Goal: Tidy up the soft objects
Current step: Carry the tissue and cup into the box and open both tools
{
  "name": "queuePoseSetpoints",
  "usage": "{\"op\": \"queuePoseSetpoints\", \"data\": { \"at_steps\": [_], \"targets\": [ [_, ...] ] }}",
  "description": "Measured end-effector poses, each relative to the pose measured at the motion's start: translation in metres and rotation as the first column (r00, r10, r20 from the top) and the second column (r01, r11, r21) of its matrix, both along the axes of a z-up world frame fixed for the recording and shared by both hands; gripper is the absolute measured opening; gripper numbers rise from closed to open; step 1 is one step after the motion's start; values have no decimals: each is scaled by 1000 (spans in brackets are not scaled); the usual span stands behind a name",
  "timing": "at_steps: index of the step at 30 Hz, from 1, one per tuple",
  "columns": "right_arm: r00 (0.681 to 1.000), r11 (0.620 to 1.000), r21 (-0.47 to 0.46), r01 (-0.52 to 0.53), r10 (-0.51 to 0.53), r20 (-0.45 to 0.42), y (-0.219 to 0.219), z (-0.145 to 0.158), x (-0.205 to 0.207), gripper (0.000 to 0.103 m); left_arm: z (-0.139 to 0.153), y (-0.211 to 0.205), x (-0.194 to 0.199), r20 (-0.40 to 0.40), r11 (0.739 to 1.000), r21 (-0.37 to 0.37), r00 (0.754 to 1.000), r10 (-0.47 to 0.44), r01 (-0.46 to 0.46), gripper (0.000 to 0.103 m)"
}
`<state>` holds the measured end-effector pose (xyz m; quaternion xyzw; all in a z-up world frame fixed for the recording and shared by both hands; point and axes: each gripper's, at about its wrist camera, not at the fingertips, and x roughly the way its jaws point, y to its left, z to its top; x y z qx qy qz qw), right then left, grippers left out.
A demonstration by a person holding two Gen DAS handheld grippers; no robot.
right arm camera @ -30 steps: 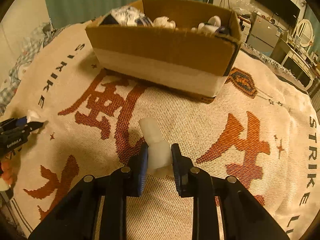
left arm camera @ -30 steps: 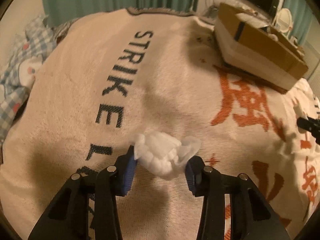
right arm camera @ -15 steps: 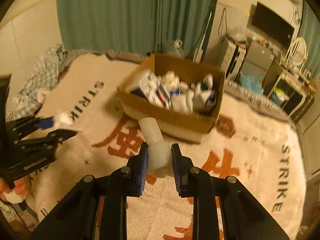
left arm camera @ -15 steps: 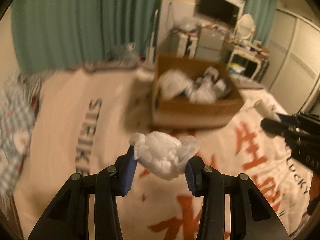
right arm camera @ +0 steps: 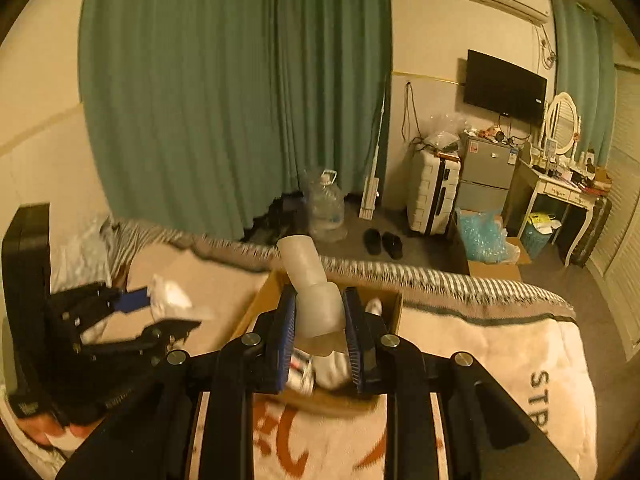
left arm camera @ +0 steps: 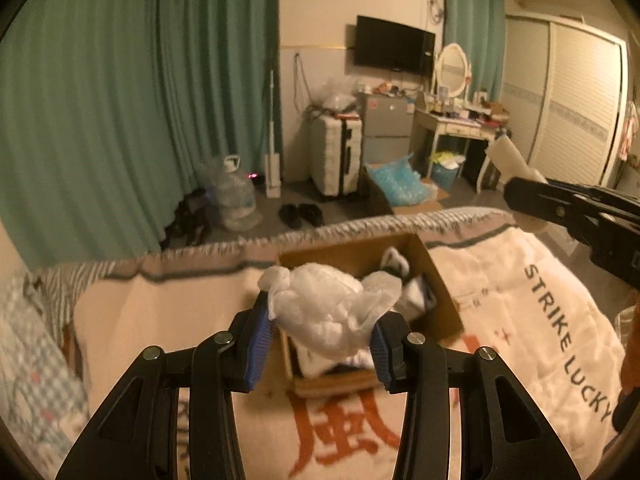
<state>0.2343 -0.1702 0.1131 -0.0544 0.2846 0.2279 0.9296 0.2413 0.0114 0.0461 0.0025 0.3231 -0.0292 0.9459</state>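
Cardboard box sits open on the bed, on a cream blanket with red characters and "STRIKE LUCKY" lettering. Inside the box: white soft items, some with dark parts, loosely piled; exact kinds too blurred to tell. Left tool is clamped on a crumpled white wad, blue pads pressing both sides, held in the air in front of the box. Right tool is closed tight on a pale translucent tube-shaped piece, sticking up past the pads, held above the box's near edge. Second cardboard box on the floor holds blue packing material.
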Motion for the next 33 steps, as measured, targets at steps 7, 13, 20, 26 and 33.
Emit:
{"op": "queuePoseSetpoints", "data": {
  "at_steps": [7,13,20,26,33],
  "targets": [
    [993,998,56,5,2,-122,12,-50,93,23,-37,-10,69,-33,999,-34,999,-11,10,42],
    [973,1000,3,5,-4,-230,21,-129,148,23,-100,-32,115,-127,997,37,990,-67,72,43],
    [952,998,51,21,-4,-306,12,-166,182,29,-116,-33,134,-115,994,83,992,-59,68,46],
    [968,992,105,65,-37,-250,1,-143,179,62,-103,-24,130,-69,994,104,998,-10,17,83],
    [985,992,60,107,-98,-143,-13,-69,140,62,-39,-32,90,-3,993,115,1000,3,-3,83]
  ]
}}
